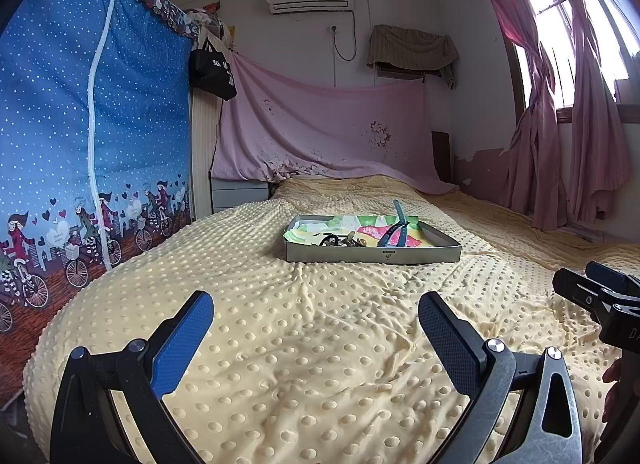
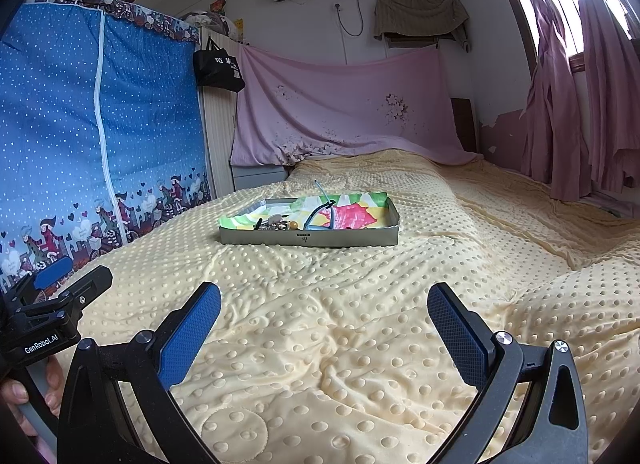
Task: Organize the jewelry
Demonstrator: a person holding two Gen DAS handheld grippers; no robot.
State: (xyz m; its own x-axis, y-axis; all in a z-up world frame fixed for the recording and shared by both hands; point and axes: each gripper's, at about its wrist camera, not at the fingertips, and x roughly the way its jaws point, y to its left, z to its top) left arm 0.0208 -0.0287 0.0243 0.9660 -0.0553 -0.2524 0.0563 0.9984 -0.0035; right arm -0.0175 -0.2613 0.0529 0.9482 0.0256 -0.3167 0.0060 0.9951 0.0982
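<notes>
A shallow grey box (image 1: 374, 255) (image 2: 308, 239) lined with bright patterned paper rests on the yellow dotted bedspread (image 1: 320, 344) (image 2: 340, 324). Inside it lie a teal wristband (image 1: 394, 230) (image 2: 322, 210) and a small heap of dark and metal jewelry (image 1: 340, 241) (image 2: 276, 223). My left gripper (image 1: 316, 314) hovers open over the bedspread, well short of the box, with nothing between its blue pads. My right gripper (image 2: 324, 306) is likewise open and empty, short of the box. In each view the other gripper's body shows at the edge, held by a hand.
A blue fabric wardrobe (image 1: 80, 124) (image 2: 92, 124) stands along the bed's left side, with a black bag (image 1: 212, 70) hanging beside it. A pink sheet (image 1: 320, 132) drapes the headboard. Pink curtains (image 1: 568, 124) hang at the right window.
</notes>
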